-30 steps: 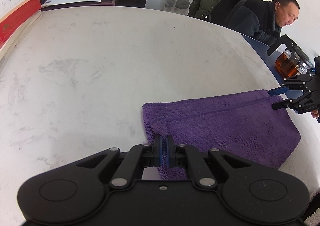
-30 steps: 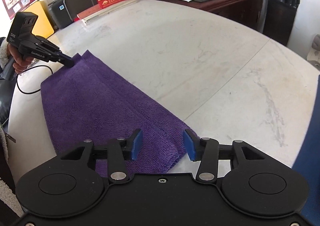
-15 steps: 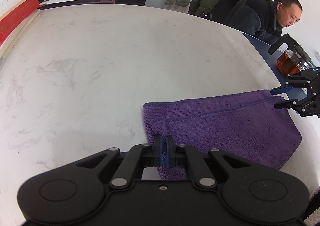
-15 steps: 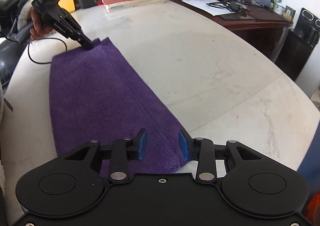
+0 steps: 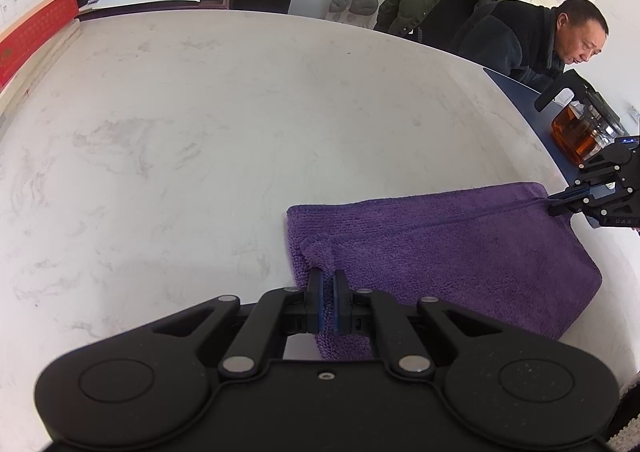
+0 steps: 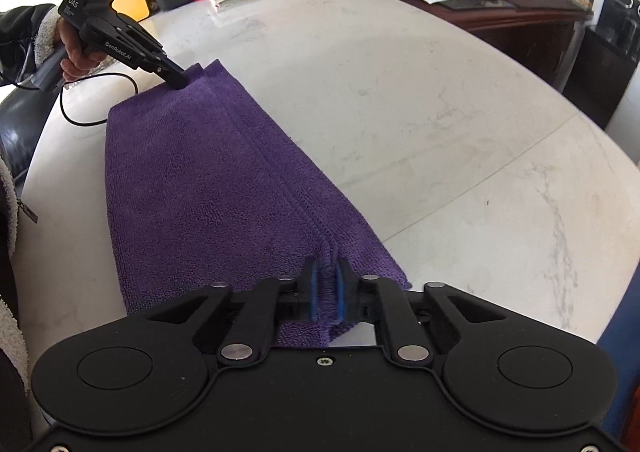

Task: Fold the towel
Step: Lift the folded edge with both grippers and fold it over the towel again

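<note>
On the pale, marble-veined stone tabletop [image 6: 460, 124] lies the purple terry-cloth towel [image 6: 192, 188], a long strip with its hemmed edges stacked along the far side, so I judge it is already folded at least once. I have my left gripper [image 5: 327, 302] clamped on one short end: its blue pads are pressed together with a pinch of purple pile bunched between them. My right gripper [image 6: 326, 294] is at the opposite short end, jaws pressed on a raised ridge of cloth right where the stitched hem runs. Holding both ends on that same long edge makes sense to me: it should let me lift and carry the layers together without them sliding apart for the next fold.

The towel looks thick and plush, with a looped nap, soft rounded corners and a flat ribbed border. It drapes limply, so I expect sag in the middle once raised. The tabletop is smooth, matt and faintly smudged, and should offer little grip.
</note>
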The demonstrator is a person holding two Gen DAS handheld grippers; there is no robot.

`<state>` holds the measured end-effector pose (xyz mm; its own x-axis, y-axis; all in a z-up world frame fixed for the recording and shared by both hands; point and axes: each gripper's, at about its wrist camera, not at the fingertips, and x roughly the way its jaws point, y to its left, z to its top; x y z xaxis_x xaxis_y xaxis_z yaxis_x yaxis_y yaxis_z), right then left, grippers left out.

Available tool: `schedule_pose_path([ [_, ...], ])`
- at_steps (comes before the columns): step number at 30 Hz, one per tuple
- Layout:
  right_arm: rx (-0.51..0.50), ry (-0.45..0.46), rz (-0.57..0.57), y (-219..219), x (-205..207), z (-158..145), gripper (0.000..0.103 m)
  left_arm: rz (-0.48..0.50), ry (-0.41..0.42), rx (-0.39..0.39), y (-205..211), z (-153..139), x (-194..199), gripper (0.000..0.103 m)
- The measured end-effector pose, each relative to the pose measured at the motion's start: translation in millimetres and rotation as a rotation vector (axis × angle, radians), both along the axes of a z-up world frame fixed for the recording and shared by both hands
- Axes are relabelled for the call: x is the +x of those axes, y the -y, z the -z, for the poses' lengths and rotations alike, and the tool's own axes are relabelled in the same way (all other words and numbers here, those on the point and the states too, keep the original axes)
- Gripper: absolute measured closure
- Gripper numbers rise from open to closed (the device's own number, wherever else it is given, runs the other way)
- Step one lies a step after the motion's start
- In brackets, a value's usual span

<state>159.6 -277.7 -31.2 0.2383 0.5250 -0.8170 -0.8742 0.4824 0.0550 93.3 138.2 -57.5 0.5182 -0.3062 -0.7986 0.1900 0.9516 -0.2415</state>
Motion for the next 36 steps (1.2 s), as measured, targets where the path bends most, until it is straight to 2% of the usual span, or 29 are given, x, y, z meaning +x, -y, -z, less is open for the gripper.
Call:
schedule_pose_path([
  [14,0.052,0.083,0.042,5.6,-17.8,-40.9,0.099,-0.013,0.107,-0.084,-1.9,-35.0,-11.3,0.099],
  [19,0.073,0.112,0.062,8.6,-14.5,-50.7,0.099,-0.009,0.113,-0.089,-0.6,-35.0,-2.4,0.099],
  [36,0.046,0.072,0.078,0.6,13.3,-24.5,0.099,-0.019,0.054,-0.070,-4.4,-2.5,25.0,0.099],
])
